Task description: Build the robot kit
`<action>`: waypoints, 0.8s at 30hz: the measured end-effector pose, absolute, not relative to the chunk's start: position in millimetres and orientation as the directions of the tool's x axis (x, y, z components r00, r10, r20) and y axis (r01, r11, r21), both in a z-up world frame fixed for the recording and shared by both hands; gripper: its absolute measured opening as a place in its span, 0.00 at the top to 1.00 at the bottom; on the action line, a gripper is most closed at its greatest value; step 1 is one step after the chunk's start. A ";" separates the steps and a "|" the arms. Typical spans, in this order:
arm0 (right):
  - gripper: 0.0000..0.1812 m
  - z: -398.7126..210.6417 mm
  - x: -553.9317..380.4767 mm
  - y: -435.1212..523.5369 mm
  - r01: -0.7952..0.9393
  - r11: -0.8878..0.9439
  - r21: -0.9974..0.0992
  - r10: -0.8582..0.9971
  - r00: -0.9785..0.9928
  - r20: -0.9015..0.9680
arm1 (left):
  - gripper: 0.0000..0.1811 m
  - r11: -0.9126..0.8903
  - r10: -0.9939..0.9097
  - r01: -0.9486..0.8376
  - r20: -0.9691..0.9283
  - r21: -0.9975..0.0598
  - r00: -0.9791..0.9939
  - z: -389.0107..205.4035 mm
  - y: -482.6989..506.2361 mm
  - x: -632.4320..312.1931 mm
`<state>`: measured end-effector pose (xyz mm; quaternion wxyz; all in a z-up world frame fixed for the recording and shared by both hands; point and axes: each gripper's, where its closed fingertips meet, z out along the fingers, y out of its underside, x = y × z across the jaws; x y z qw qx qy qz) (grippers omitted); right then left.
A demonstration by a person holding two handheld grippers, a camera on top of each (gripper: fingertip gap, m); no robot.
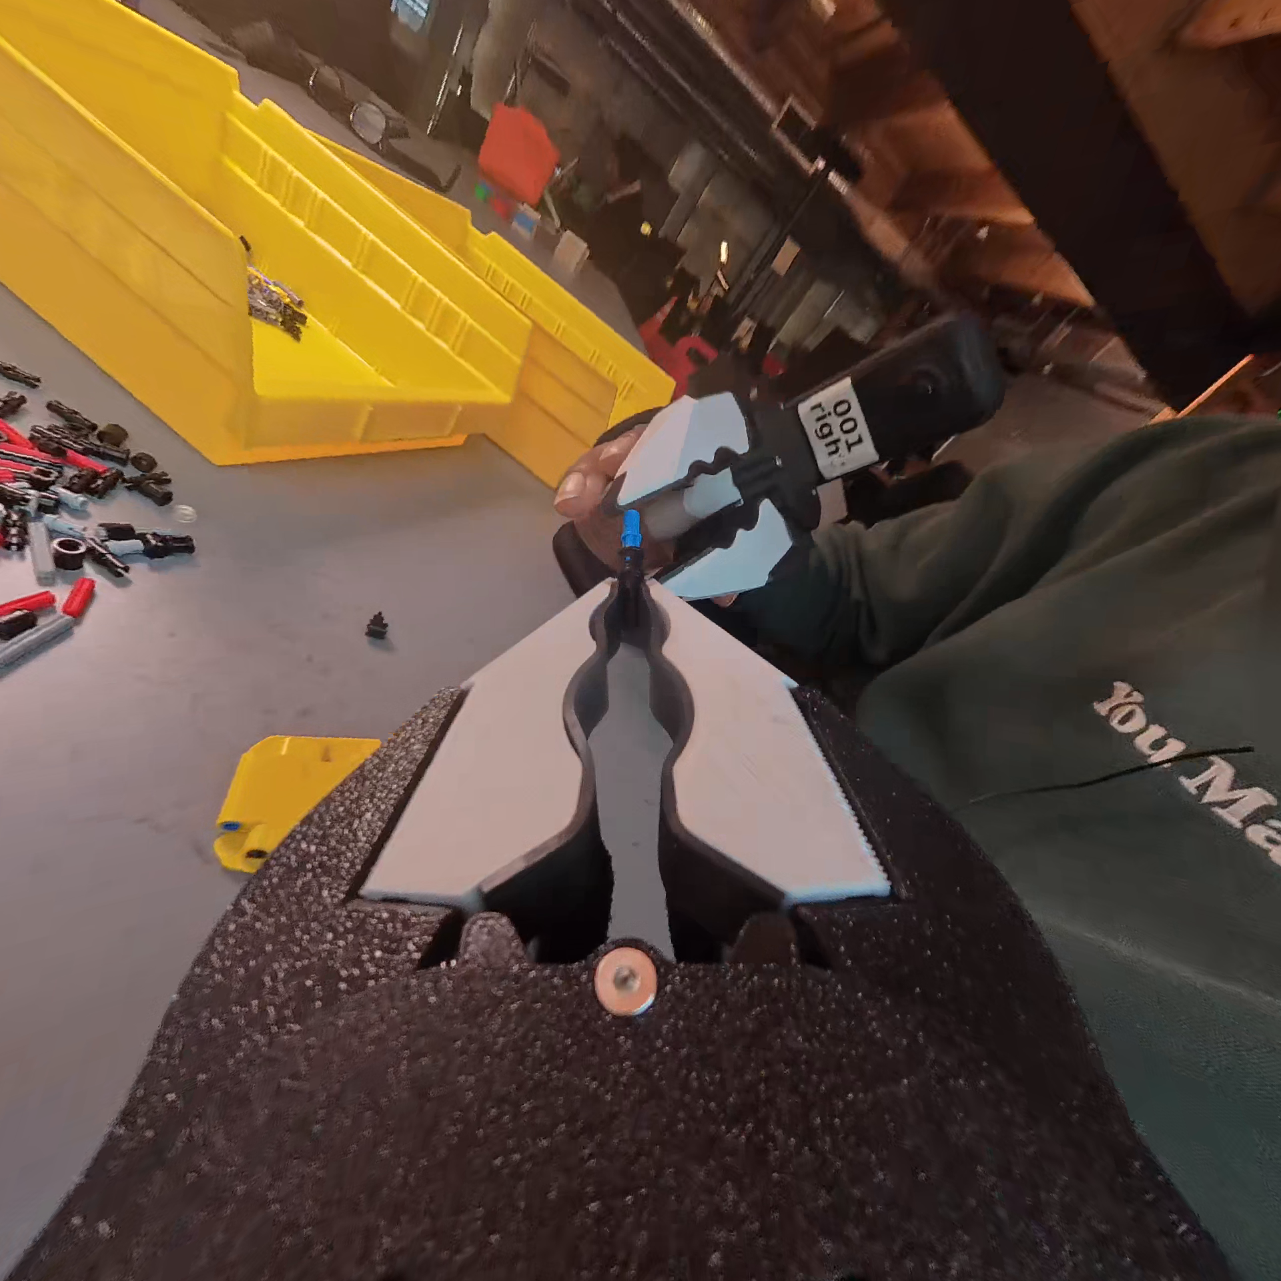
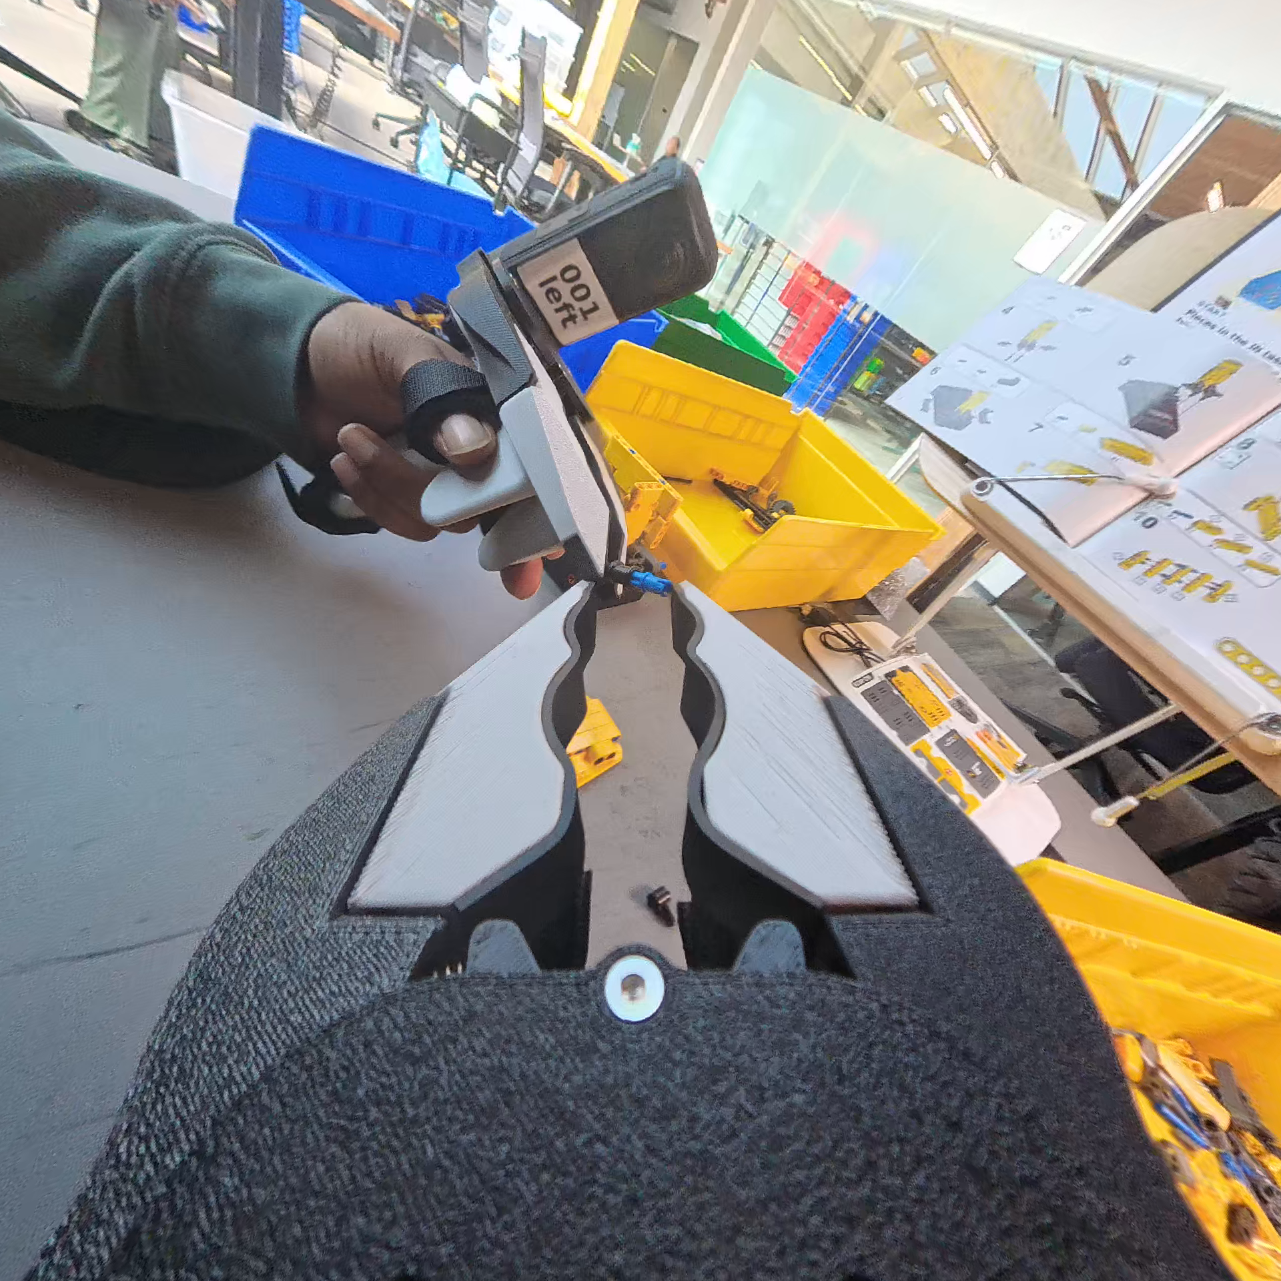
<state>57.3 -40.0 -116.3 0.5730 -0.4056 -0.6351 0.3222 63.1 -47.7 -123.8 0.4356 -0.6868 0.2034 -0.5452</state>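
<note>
Blue-and-black pin [image 1: 628,554] clamped by its black end at the tips of the left gripper [image 1: 629,602], fingers drawn almost together on it, long axis running straight on from the fingers, blue end pointing away toward the right gripper [image 1: 641,547]. Seen from the right wrist view, same pin [image 2: 641,579] lying crosswise, black end at the left gripper [image 2: 610,572], blue end poking into the gap at the tips of the right gripper [image 2: 634,596]. Right gripper's fingers spread apart, gripping nothing; blue tip close to them, contact impossible to tell. Held above a grey table [image 1: 277,624], both grippers in a person's hands, dark green sleeve [image 1: 1040,527] behind.

Just beyond on the table: a small black piece [image 1: 376,622] alone, a yellow block [image 1: 277,797] with a blue and a black peg in its edge. Farther left, a scatter of black, red and grey small parts [image 1: 76,499]. Behind, long yellow bins [image 1: 312,277], 1 with a small heap of parts. From the right wrist view, another yellow bin [image 2: 797,499] with a few parts, blue bin [image 2: 360,215] behind it, illustrated instruction sheets [image 2: 1109,430] on a stand at right.
</note>
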 end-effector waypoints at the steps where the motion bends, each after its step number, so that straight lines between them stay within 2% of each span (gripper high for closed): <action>1: 0.88 -114.6 56.9 -39.5 0.145 0.486 -0.862 0.871 0.000 0.491 | 0.98 -0.554 -0.742 0.222 0.597 -0.802 0.304 -122.5 -46.9 62.3; 5: 0.89 -113.5 54.8 -39.1 0.174 0.563 -0.808 0.817 0.030 0.576 | 0.98 -0.593 -0.711 0.271 0.651 -0.758 0.265 -121.0 -45.2 59.9; 17: 0.90 -129.5 55.7 -45.1 0.178 0.524 -0.833 0.850 -0.038 0.526 | 0.99 -0.667 -0.667 0.250 0.712 -0.702 0.220 -133.4 -47.7 62.2; 23: 0.89 -131.0 57.4 -45.8 0.154 0.447 -0.881 0.895 -0.069 0.441 | 0.99 -0.720 -0.626 0.280 0.768 -0.635 0.134 -133.8 -48.7 64.3; 24: 0.78 -133.9 56.8 -50.5 0.148 0.415 -0.898 0.909 -0.111 0.402 | 0.99 -0.732 -0.612 0.292 0.782 -0.616 0.116 -133.1 -47.8 64.3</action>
